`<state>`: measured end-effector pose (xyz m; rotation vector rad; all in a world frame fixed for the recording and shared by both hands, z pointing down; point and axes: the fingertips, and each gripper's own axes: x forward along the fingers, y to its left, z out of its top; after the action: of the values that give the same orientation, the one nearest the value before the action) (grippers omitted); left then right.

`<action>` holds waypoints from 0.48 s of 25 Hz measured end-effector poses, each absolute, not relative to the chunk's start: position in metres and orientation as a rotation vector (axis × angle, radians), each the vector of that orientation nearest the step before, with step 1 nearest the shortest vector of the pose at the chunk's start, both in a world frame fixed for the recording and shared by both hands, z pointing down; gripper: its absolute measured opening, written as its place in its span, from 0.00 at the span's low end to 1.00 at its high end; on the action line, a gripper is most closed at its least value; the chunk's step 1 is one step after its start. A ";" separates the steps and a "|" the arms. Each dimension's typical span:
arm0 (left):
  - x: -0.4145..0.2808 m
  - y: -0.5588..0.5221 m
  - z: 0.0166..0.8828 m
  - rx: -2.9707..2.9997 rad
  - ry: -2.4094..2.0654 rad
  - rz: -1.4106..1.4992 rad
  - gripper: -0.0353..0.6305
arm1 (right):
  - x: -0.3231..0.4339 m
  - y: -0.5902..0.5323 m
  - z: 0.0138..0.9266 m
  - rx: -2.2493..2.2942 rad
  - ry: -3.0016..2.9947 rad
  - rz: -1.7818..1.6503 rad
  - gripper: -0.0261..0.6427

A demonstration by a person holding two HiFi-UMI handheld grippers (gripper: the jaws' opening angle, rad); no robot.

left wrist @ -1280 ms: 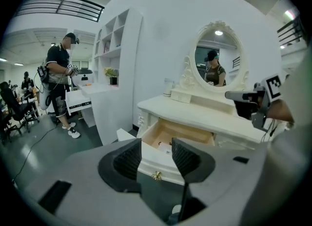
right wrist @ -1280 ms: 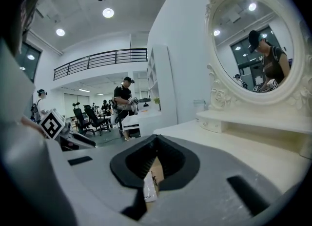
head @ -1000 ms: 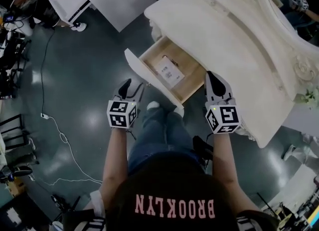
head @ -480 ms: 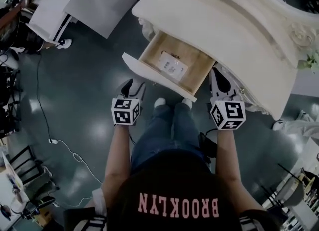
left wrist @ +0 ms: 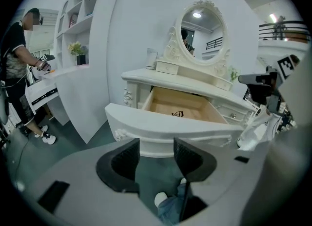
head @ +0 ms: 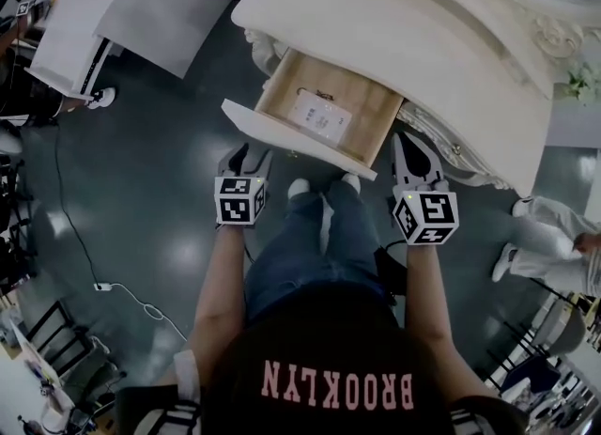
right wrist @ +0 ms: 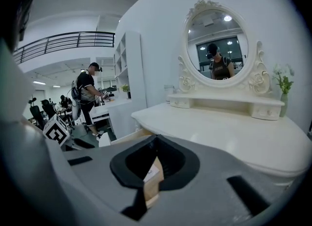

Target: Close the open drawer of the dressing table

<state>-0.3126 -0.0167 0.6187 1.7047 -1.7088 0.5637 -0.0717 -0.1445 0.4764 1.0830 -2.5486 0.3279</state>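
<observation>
The cream dressing table (head: 423, 38) has one drawer (head: 362, 104) pulled out, with a wooden inside and a white printed packet (head: 319, 116) lying in it. Its white curved front panel (head: 282, 137) faces me. My left gripper (head: 250, 153) is open, just short of the panel's left part and a little below it; in the left gripper view the left gripper (left wrist: 156, 147) frames the front panel (left wrist: 170, 122) with nothing between the fingers. My right gripper (head: 408, 147) is shut on nothing beside the drawer's right end. In the right gripper view the right gripper (right wrist: 156, 137) points over the tabletop (right wrist: 219, 127).
A white shelf unit (head: 150, 1) stands left of the table. My legs and white shoes (head: 310, 226) are under the drawer front. A cable (head: 131, 302) lies on the dark floor at left. A person (head: 545, 236) stands at right, another (left wrist: 17, 73) by the shelves. An oval mirror (left wrist: 204, 25) tops the table.
The view has swung so the table sits higher and more square on. Both grippers have come closer to the drawer front. The drawer stays open.
</observation>
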 end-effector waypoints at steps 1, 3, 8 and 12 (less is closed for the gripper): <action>-0.312 -0.019 0.622 1.708 -1.707 0.571 0.35 | -0.071 -0.143 0.477 1.089 -2.544 0.326 0.03; -0.309 -0.023 0.628 1.717 -1.691 0.586 0.35 | -0.068 -0.141 0.477 1.098 -2.535 0.316 0.03; -0.302 -0.026 0.639 1.731 -1.647 0.612 0.35 | -0.062 -0.135 0.474 1.129 -2.513 0.319 0.03; -0.304 -0.030 0.641 1.736 -1.654 0.627 0.35 | -0.059 -0.132 0.473 1.156 -2.502 0.339 0.03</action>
<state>-0.3035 -0.0302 0.6410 1.7363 -1.6539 0.6270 -0.0588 -0.1316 0.4730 1.1561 -2.5016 0.3391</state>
